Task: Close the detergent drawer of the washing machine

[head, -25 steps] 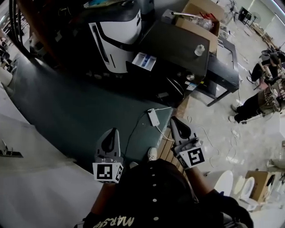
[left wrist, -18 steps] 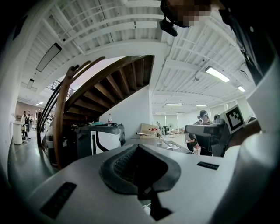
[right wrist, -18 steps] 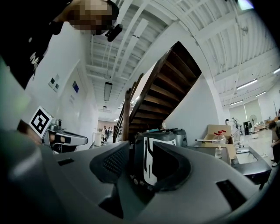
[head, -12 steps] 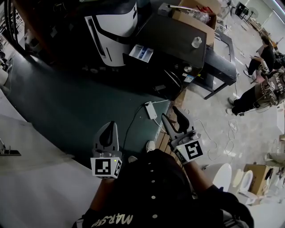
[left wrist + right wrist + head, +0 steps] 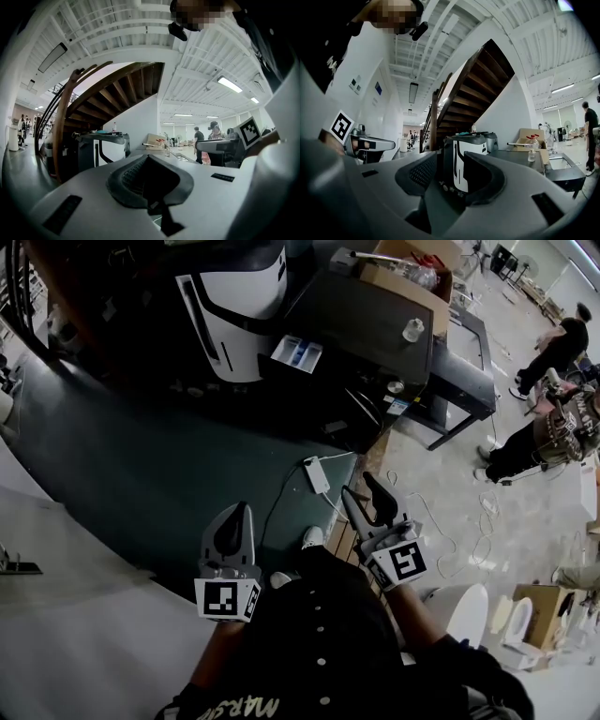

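Detergent drawer [image 5: 296, 352] stands pulled out, white with blue compartments, at the upper front corner of the dark washing machine [image 5: 375, 329]. It is far up the head view and well apart from both grippers.

The right gripper [image 5: 364, 491] is held low in front of the person's dark buttoned jacket [image 5: 323, 643]. It points level toward the machines, and its marker cube sits just above a dark sleeve. Its jaws are spread with nothing between the pads. In the right gripper view, only a distant white-and-black appliance [image 5: 471, 146] shows through the gap. A second ago these jaws were pressed together, so they have just been opening.

The left gripper [image 5: 236, 514] is beside it at about the same height and also points level. Its jaws are pressed together on nothing, as the left gripper view shows, and it sits at the same spot before the body as in the earlier frames.

Below the grippers a white shoe tip [image 5: 311, 537] rests at the edge of a dark green floor mat [image 5: 141, 456]. Just beyond it a white power adapter [image 5: 318, 474] lies on the mat with its cable trailing.

Farther out, the white-and-black appliance stands just beside the washing machine. A small clear cup [image 5: 411, 330] sits on the machine's top, and a cardboard box [image 5: 417, 282] is behind it.

At the far right, a person in dark clothes [image 5: 561, 338] now stands upright. A second ago a figure there was bent low.
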Available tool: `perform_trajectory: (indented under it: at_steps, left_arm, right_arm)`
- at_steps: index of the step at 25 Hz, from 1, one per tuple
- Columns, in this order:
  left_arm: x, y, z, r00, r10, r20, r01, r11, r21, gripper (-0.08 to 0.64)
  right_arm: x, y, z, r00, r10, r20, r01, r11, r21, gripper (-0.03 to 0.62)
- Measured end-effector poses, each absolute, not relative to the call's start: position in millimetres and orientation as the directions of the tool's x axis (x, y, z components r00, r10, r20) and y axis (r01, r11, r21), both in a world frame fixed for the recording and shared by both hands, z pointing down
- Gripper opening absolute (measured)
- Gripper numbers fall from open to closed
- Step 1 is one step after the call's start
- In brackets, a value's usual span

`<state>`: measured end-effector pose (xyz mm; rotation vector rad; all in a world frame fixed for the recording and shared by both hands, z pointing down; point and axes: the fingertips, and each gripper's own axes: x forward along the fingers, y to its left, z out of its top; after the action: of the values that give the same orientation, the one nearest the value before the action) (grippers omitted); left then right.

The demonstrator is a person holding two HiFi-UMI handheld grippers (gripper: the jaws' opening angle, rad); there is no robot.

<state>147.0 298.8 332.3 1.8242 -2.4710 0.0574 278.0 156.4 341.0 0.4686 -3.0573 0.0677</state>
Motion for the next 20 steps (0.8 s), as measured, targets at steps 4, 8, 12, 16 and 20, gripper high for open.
perform_trajectory:
  at_steps: [4,8,12,16,20]
  left_arm:
    - [135.7,289.4,337.7,-0.295,-0.95,0.104,-0.955,0.297,0.005,0.002]
    - [116.8,278.1,339.7,-0.322,-0.939,0.121,-0.946,0.325,0.004,0.002]
    - [102.0,257.9,344.5,-0.337,-0.932,0.136,-0.941,0.339,-0.004,0.002]
    - [91.3,234.9,338.1,-0.339,-0.929,0.149,-0.94,0.34,-0.021,0.002]
    - [80.7,215.1,333.6,-0.356,-0.922,0.151,-0.933,0.358,-0.011,0.002]
  right_arm:
    - [259.9,141.3,335.5,-0.956,-0.291,0.033,-0.292,0.956,-0.023,0.184]
    - [237.8,125.4,329.5,-0.96,-0.279,0.012,-0.279,0.959,-0.053,0.184]
    - [226.1,100.8,339.2,-0.961,-0.275,0.03,-0.276,0.959,-0.058,0.184]
    - [211.4,80.9,337.3,-0.963,-0.265,0.044,-0.266,0.964,-0.024,0.181]
    - [202.1,60.2,334.7,-0.966,-0.258,0.028,-0.259,0.965,-0.045,0.18]
